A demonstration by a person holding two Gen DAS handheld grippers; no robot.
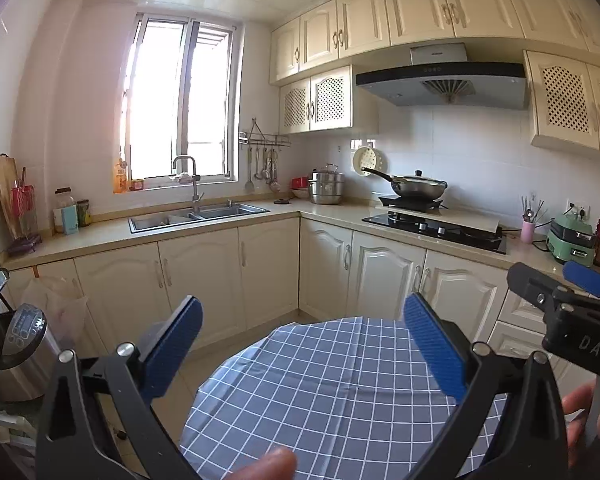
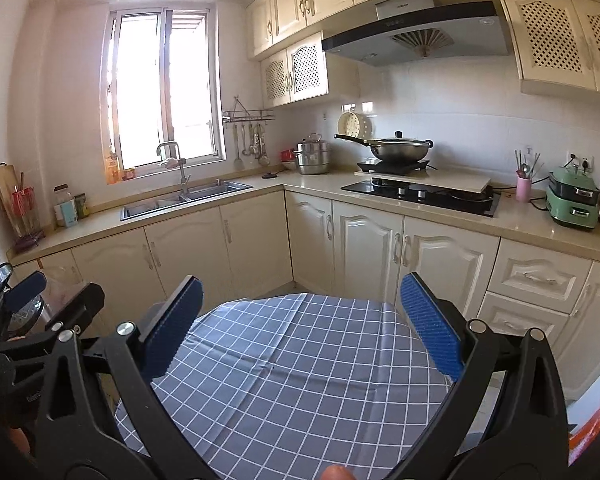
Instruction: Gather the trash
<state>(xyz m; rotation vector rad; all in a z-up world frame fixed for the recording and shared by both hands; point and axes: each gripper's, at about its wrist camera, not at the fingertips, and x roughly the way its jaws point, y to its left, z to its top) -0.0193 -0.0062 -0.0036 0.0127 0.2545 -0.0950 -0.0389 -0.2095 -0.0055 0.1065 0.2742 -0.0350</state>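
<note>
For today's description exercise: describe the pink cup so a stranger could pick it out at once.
Find the black hob set in the counter under the hood. Just right of it stands the pink cup, before a green cooker. It is the only pink thing there, with utensils sticking out of its top.

Both the left gripper (image 1: pixel 302 344) and right gripper (image 2: pixel 300 320) have black frames, silver screws, blue ribbed pads.
</note>
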